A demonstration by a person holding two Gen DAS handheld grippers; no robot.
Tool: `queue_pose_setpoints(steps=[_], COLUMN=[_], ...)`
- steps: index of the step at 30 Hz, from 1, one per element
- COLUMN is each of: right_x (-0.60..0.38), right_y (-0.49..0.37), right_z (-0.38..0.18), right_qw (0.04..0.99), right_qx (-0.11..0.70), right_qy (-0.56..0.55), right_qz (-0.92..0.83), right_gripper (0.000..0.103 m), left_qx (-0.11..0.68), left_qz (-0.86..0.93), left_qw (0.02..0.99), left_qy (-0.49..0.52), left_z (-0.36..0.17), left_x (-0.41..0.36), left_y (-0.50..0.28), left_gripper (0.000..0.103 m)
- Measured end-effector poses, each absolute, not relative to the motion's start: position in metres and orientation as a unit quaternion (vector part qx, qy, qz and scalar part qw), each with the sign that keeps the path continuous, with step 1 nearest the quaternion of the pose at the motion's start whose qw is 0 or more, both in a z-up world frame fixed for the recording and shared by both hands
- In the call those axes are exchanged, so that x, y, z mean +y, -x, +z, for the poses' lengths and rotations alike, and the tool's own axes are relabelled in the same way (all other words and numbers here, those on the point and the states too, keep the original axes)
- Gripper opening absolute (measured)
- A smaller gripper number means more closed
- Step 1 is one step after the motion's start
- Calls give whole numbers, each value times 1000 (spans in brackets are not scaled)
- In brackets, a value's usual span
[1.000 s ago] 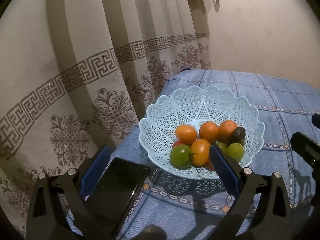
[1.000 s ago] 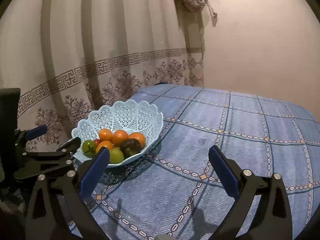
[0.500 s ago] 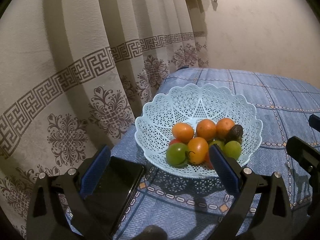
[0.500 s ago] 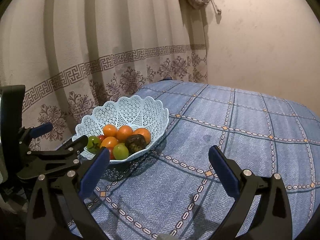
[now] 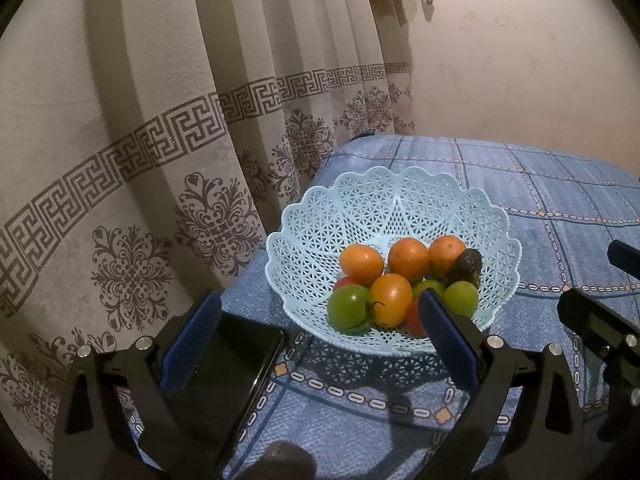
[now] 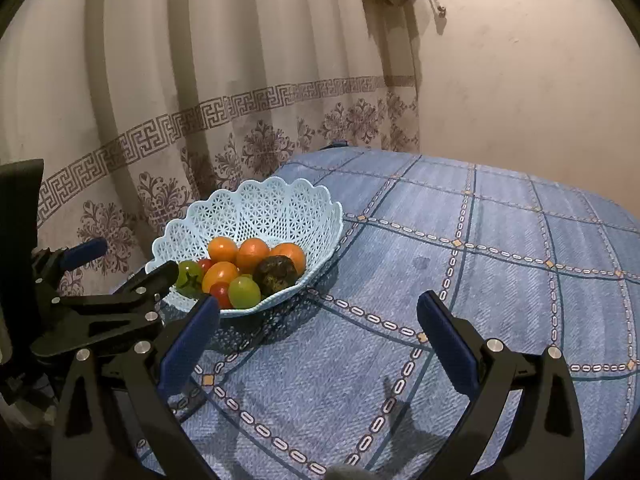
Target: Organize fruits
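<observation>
Pale-blue plastic lattice forms the scalloped fruit basket (image 5: 394, 204), which is set on the blue checked tablecloth (image 6: 500, 264) near the patterned curtain (image 5: 132, 152). In the left wrist view the basket is seen at about 1 o'clock from the left gripper (image 5: 320, 330); in the right wrist view it lies at about 11 o'clock from the right gripper (image 6: 318, 332). Both tongs are spread wide and nothing is held between them.

The fruits are piled in the near half of the basket: oranges (image 5: 408, 259), an orange tomato (image 5: 391, 294), a green tomato (image 5: 349, 306), a small red tomato (image 6: 219, 290), a pale green round fruit (image 6: 244, 292) and a dark wrinkled fruit (image 5: 465, 263), perhaps an avocado. All are judged to be light. The tomatoes are probably soft and smooth, so they should be taken gently across the widest part. The oranges seem firmer and less slippery. The dark fruit may be very soft.

A black phone (image 5: 224, 380) lies on the cloth just beside the basket, under the left finger of the left gripper.
</observation>
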State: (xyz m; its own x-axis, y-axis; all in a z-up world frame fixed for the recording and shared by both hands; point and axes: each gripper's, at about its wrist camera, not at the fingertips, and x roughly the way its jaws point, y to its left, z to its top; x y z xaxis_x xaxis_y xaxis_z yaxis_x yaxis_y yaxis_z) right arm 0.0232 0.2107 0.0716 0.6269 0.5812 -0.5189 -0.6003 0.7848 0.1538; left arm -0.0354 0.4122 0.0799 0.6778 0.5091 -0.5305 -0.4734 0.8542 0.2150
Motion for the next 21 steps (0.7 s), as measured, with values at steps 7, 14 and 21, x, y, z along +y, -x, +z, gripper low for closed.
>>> queue_pose_setpoints(steps=[7, 14, 21], right_x=[211, 212, 213], right_y=[-24, -24, -24], right_z=[70, 70, 69], right_qw=[903, 902, 901], right_qx=[284, 287, 290], right_qy=[22, 23, 24], right_qz=[322, 322, 321], right_gripper=[98, 98, 98], left_qx=[301, 301, 300], left_qz=[267, 267, 268], left_qw=[915, 915, 915], left_qy=[-30, -30, -30], left_z=[79, 79, 79], left_x=[410, 411, 411], left_y=[35, 35, 34], left_gripper=[100, 100, 100])
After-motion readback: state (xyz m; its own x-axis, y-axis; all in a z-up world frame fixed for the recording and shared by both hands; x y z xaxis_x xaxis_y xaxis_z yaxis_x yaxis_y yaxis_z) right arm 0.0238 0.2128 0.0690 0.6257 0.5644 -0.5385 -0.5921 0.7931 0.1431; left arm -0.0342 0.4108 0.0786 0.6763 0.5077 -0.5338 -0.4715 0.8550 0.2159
